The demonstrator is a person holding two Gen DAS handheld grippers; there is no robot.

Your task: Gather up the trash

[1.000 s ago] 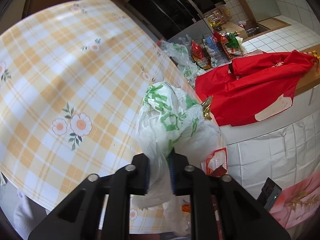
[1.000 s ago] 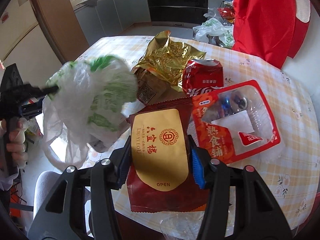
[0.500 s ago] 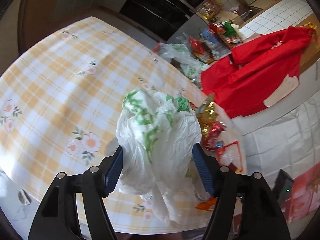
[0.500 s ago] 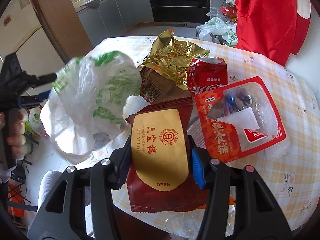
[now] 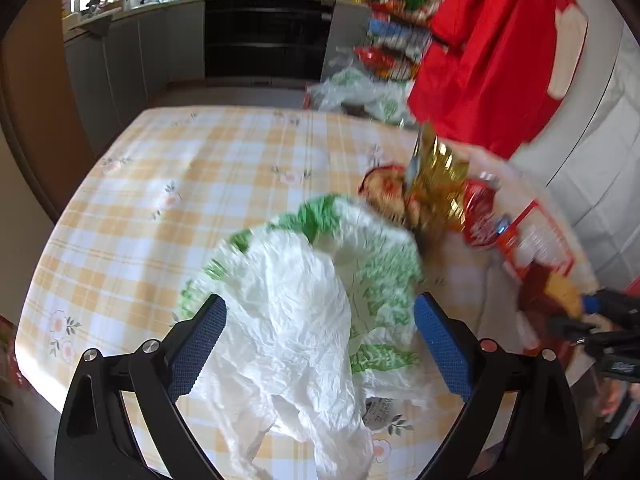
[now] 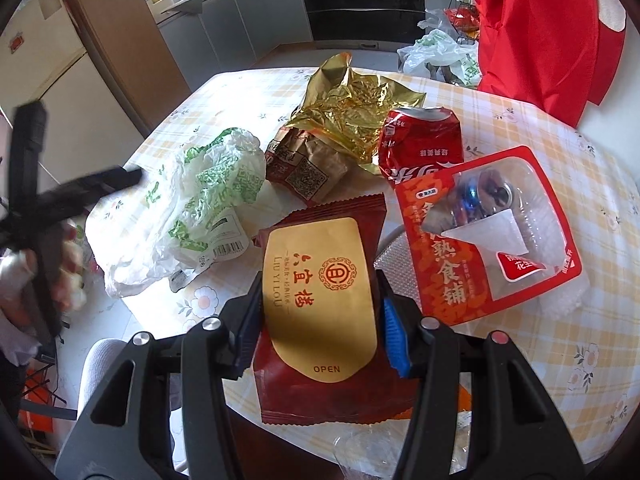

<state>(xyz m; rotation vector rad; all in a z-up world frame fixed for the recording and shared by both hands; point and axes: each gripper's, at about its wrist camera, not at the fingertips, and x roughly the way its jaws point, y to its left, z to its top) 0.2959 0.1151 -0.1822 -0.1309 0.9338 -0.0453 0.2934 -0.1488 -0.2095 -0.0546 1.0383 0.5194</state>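
Left wrist: looks down from the tabletop [image 5: 168, 184] edge, close over the plastic bag [image 5: 312, 300], facing the kitchen cabinets.
Right wrist: sits low and close above the red pouch [image 6: 324, 280], facing the same cabinets.
Shared: bag [image 6: 200, 200], gold foil [image 6: 352, 108], red can [image 6: 420, 140], checked cloth.

The far and left parts of the bench [image 5: 192, 184] lie bare under the checked cloth, giving open passage there, while the crumpled white-and-green plastic bag [image 5: 320, 288] fills the gap between the wide-apart jaws of the left gripper [image 5: 320, 344]. To the bag's right the way is crowded: a brown paper wrapper [image 6: 308, 164], gold foil [image 6: 352, 108], a dented red can [image 6: 424, 140] and a red-rimmed clear tray [image 6: 488, 220] lie touching or overlapping one another. The dark red snack packet [image 6: 324, 292] held between the jaws of the right gripper [image 6: 320, 320] blocks the near edge, and a red garment [image 6: 536, 28] hangs just behind the bench's far right side.
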